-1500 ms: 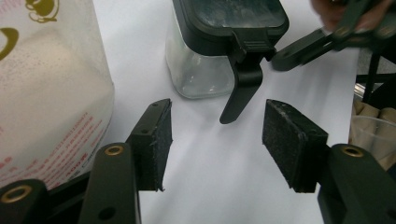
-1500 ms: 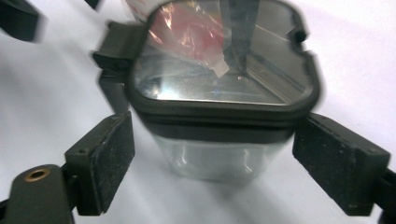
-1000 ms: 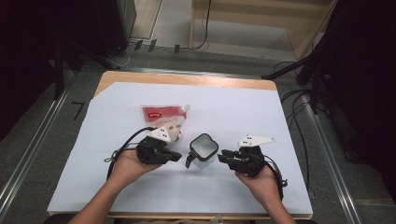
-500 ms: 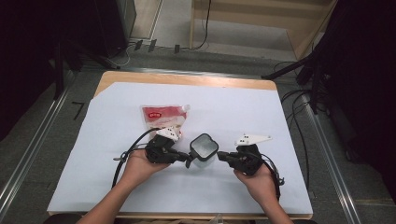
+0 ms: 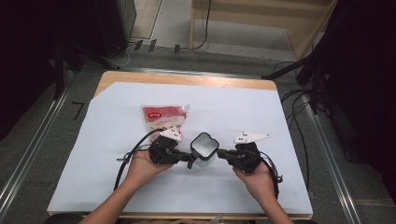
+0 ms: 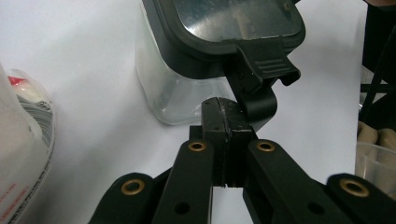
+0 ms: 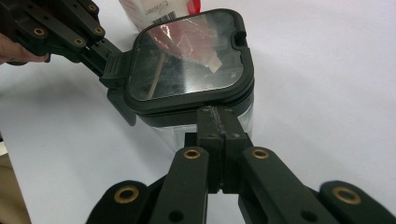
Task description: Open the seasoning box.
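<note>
While both grippers sit jaws-together against the clear jar (image 5: pixel 204 154), its contents stay hard to make out under the dark lid (image 5: pixel 205 145). The left gripper (image 5: pixel 189 160) meets the lid's latch (image 6: pixel 264 70); the right gripper (image 5: pixel 219 153) touches the lid's rim, gripping nothing.

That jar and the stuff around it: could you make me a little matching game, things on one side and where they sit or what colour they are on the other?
Things:
1. jar
2. lid
3. pouch
4. left tongs

Descriptions:
A. red and white, lying behind the jar
B. clear, standing between the two tongs
C. shut, at the lid's latch
D. black rim, shiny pane

Pairs: 1-B, 2-D, 3-A, 4-C
</note>
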`<state>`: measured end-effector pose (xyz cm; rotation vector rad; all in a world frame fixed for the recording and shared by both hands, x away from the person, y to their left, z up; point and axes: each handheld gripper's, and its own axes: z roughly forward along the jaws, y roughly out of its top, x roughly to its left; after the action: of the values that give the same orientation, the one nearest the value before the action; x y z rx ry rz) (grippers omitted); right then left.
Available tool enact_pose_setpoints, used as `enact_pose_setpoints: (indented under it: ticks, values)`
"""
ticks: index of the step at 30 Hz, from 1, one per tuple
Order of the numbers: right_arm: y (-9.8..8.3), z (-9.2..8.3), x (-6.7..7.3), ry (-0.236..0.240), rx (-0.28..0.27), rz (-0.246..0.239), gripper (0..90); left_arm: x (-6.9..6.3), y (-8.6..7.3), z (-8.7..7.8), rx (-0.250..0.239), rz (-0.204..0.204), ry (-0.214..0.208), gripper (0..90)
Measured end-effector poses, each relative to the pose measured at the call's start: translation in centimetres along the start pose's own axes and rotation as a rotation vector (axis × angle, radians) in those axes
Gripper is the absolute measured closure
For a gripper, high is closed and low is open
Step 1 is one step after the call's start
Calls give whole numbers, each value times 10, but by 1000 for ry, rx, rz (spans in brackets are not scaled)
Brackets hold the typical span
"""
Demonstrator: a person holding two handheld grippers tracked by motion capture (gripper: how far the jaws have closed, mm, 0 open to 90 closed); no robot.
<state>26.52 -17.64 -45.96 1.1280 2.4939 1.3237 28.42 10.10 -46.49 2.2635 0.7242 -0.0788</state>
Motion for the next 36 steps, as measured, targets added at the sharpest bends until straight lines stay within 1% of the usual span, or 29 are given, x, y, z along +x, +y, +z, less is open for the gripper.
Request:
enact_pose_setpoints:
  ticks: [3,4,5,6,7,8,10,12,13,14,16,17,19,20,21,22,23,24,25,27,29,31,33,34,36]
  values:
    - [1,1,-1,-17,-6,-1,900,-1,0,1,3,-6,-9,900]
    - [1,1,-1,-17,-6,-1,900,-1,0,2,-13,-16,-24,900]
    - [2,1,-2,-26,-6,1,900,-1,0,3,-18,-23,-34,900]
    - [3,2,-3,-32,-8,5,900,-1,1,4,-25,-19,-37,900]
    - [3,3,-4,-31,-12,8,900,-3,1,4,-22,-13,-27,900]
    - [4,4,-5,-36,-15,9,900,-4,2,5,-33,-14,-33,900]
    - [5,4,-7,-40,-17,11,900,-5,2,5,-27,-11,-19,900]
    - [5,5,-8,-38,-19,17,900,-7,2,6,-29,-10,-18,900]
    - [5,5,-8,-42,-19,14,900,-7,3,7,-27,-4,-13,900]
    - [5,5,-8,-46,-19,13,900,-8,3,7,-31,-6,-12,900]
    - [6,5,-9,-54,-22,18,900,-8,4,9,-24,-5,-22,900]
    - [6,6,-10,-54,-23,20,900,-10,4,11,-35,-12,-26,900]
    - [6,6,-10,-58,-23,22,900,-13,6,15,-32,-1,-22,900]
    - [6,6,-12,-63,-24,18,900,-14,6,17,-39,-4,-23,900]
    - [6,6,-12,-65,-24,19,900,-17,7,19,-38,2,-21,900]
    - [6,6,-13,-69,-21,18,900,-18,7,22,-36,9,-28,900]
    - [6,6,-13,-72,-20,16,900,-20,7,25,-40,3,-32,900]
    - [6,6,-13,-79,-14,15,900,-22,7,26,-29,14,-24,900]
    - [5,6,-12,-84,-8,16,900,-23,7,28,-38,13,-28,900]
    - [4,5,-11,-93,-7,7,900,-25,7,29,-41,17,-38,900]
    - [3,1,-11,-88,-14,13,900,-26,10,30,-47,18,-45,900]
    - [0,-5,-10,-88,-23,20,900,-27,12,31,-55,19,-62,900]
    - [0,-6,-9,-88,-26,27,900,-29,14,33,-50,33,-65,900]
    - [-2,-8,-8,-85,-25,22,900,-30,15,34,-46,37,-67,900]
    - [-4,-12,-6,-86,-28,24,900,-30,17,36,-38,45,-80,900]
